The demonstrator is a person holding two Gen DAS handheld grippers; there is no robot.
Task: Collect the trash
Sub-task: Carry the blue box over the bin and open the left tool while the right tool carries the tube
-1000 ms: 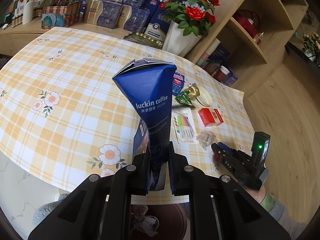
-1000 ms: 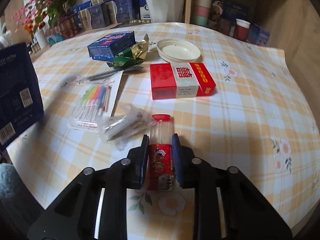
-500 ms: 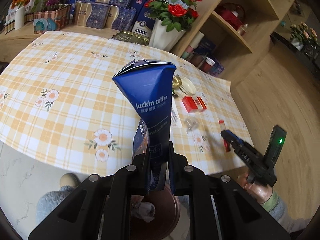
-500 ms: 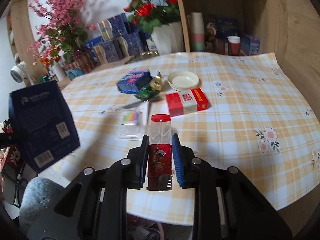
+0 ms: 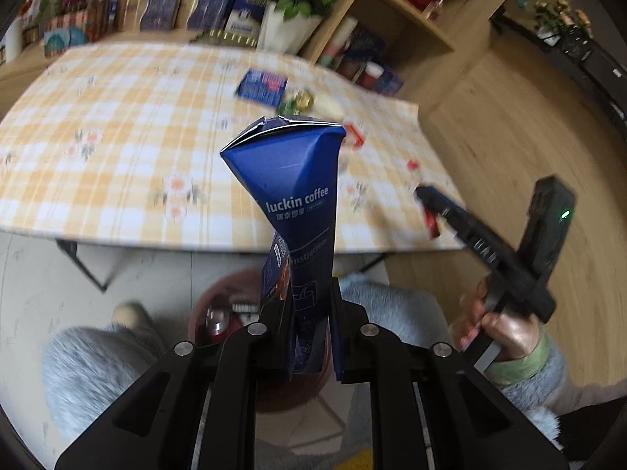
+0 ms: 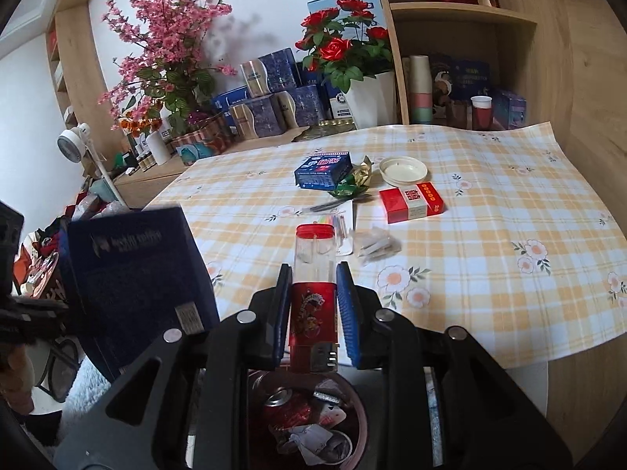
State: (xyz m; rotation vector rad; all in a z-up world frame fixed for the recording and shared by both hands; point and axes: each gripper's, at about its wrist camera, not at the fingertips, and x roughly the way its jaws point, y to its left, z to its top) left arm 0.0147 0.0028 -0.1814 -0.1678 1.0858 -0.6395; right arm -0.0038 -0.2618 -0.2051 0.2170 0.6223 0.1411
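Note:
My left gripper (image 5: 311, 301) is shut on a blue luckin coffee box (image 5: 296, 199), held upright off the table's front edge, above a round reddish trash bin (image 5: 223, 317) on the floor. The box also shows at the left of the right wrist view (image 6: 137, 282). My right gripper (image 6: 313, 278) is shut on a red and clear lighter (image 6: 313, 293), held over the same bin (image 6: 313, 423), which holds a can and crumpled wrappers. In the left wrist view the right gripper (image 5: 427, 205) is at the right, blurred.
On the checked tablecloth (image 6: 490, 203) lie a blue box (image 6: 323, 170), a green-gold wrapper (image 6: 352, 184), a white lid (image 6: 403, 170), a red box (image 6: 411, 205), a marker pack (image 6: 333, 223) and a clear bag (image 6: 376, 248). Shelves (image 6: 462, 19) and flower pots stand behind.
Both grippers have pulled back from the table and out past its front edge, carrying the coffee box and the lighter. The trash bin has come into view below them.

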